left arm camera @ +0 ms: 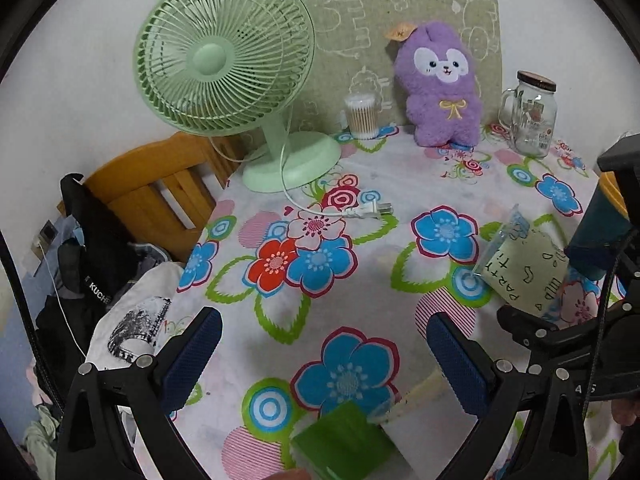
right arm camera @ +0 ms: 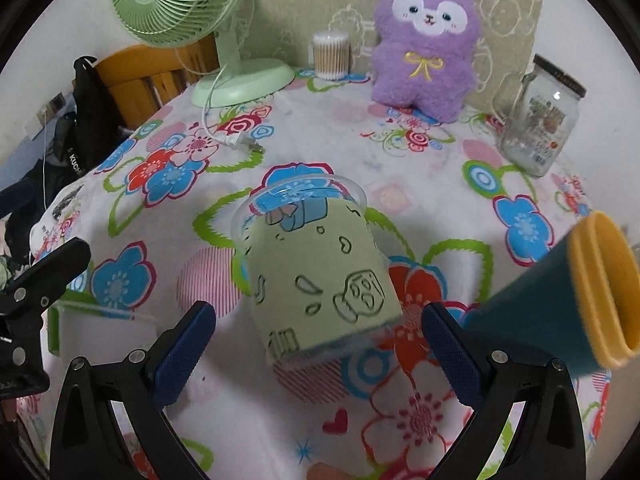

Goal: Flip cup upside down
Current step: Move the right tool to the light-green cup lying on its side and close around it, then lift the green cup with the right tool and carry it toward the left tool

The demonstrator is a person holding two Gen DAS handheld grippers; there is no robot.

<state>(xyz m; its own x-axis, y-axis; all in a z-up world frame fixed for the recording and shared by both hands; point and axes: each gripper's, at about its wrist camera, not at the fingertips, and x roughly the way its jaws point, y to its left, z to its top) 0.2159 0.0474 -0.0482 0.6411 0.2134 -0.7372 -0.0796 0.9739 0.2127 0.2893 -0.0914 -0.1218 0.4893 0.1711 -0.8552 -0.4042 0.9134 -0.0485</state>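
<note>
A clear plastic cup (right arm camera: 316, 268) with a pale green cartoon sleeve is tilted over, its rim pointing away from me and toward the table, just ahead of my open right gripper (right arm camera: 318, 348). Its fingers stand on either side of the cup's base without touching it. The cup looks slightly blurred. In the left wrist view the same cup (left arm camera: 524, 264) shows at the right, tilted, with "PARTY" printed on it. My left gripper (left arm camera: 324, 352) is open and empty over the floral tablecloth (left arm camera: 360, 184).
A teal and yellow cup (right arm camera: 568, 312) lies at the right. A white cup with a green sleeve (right arm camera: 100, 328) stands at the left, also in the left view (left arm camera: 344, 440). Fan (left arm camera: 224, 60), cotton swab jar (left arm camera: 362, 116), purple plush (left arm camera: 440, 84), glass jar (left arm camera: 532, 116) at the back.
</note>
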